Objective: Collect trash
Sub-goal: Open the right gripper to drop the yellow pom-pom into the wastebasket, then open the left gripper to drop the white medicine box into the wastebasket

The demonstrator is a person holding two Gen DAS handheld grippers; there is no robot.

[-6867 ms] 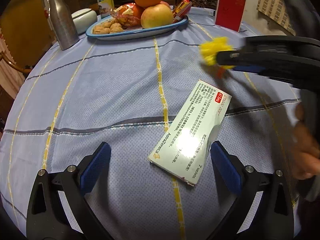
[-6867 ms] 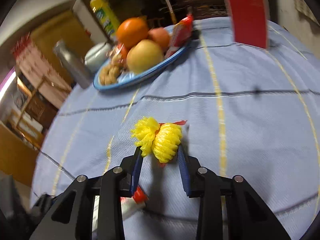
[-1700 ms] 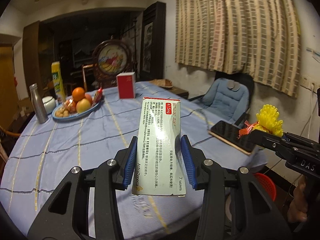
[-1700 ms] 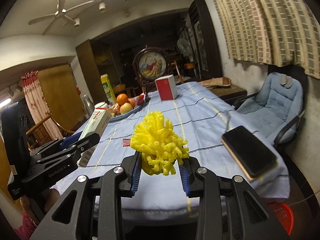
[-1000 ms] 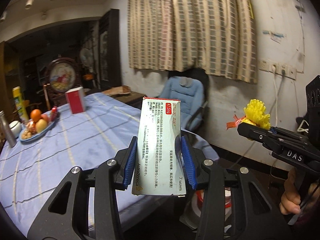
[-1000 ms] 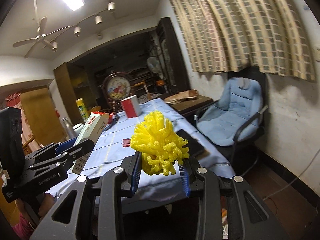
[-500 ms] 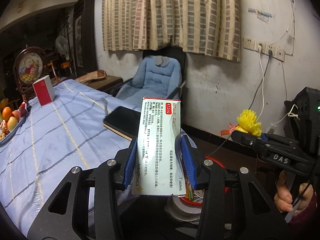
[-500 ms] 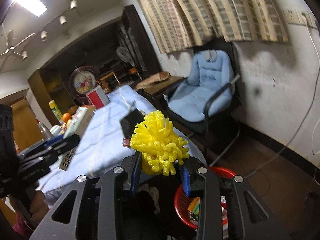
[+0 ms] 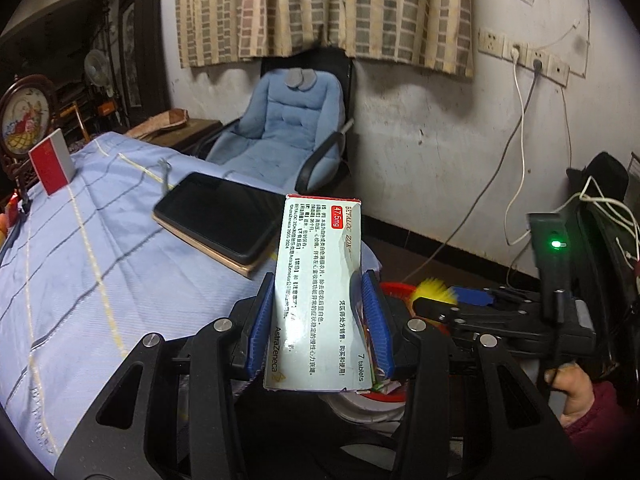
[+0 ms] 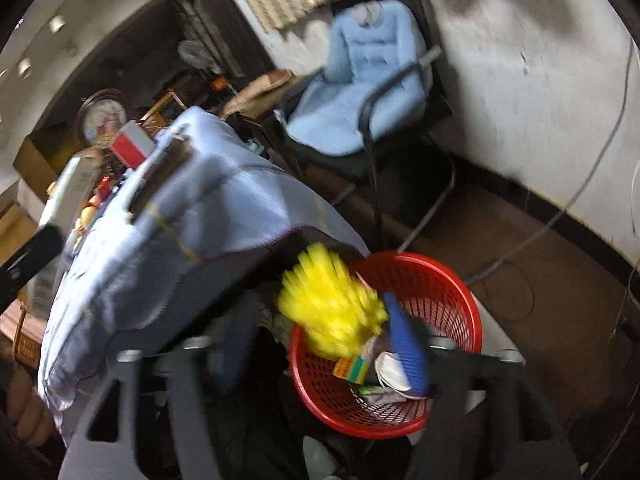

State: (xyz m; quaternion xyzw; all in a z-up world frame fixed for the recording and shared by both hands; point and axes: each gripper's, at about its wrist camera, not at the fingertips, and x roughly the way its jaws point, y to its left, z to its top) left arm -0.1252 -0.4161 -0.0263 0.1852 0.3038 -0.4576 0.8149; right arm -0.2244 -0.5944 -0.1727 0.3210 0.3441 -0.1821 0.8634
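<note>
Clamped between the blue pads of the left gripper (image 9: pixel 318 330), the white medicine box (image 9: pixel 318 296) stood on end, its long axis running from six o'clock up toward twelve o'clock, the red-edged end farthest from the camera and the printed face toward the lens. The pads pressed on its lower half, one at nine o'clock and one at three o'clock of the carton. The right gripper (image 10: pixel 320 344) had just been opening its jaws, and they stood well apart, with the yellow frilly scrap (image 10: pixel 330 308) between them, close against the right-hand blue pad (image 10: pixel 408 348); motion blur hid whether it still touched that pad. The scrap hung over the rim of the red mesh basket (image 10: pixel 448 280), at about ten o'clock of the basket's mouth. Only the right wrist view showed the basket's inside, where wrappers and paper already lay. Only the left wrist view showed the print on the box, a dark phone (image 9: pixel 224 220) lying on the blue striped tablecloth (image 9: pixel 120 280), and a hand (image 9: pixel 572 396) on the right gripper's handle. Both views showed the blue padded chair (image 9: pixel 288 120) against the wall.
</note>
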